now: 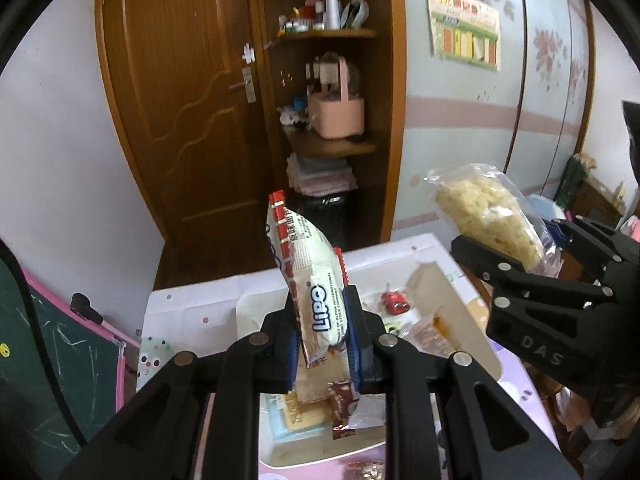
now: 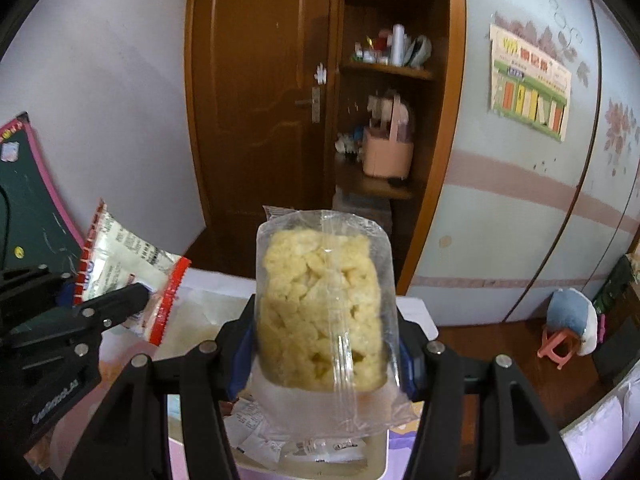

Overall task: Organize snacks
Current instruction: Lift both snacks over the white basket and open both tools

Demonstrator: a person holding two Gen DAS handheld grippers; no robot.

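Both tilted grippers clamp upright snacks: left [image 1: 325,332] biscuit packet [image 1: 316,288], right [image 2: 326,354] puffed-snack bag [image 2: 320,300]

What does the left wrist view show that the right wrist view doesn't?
Only the left wrist view shows the red candy and brown sachet lying in the white tray, and the blue pads of the left gripper clamping the white Lipo packet.

Only the right wrist view shows the pink stool on the floor and the right gripper squeezing the clear bag of yellow puffs head-on.

Both show each gripper holding its packet above the tray, the wooden door and the shelf's pink basket.
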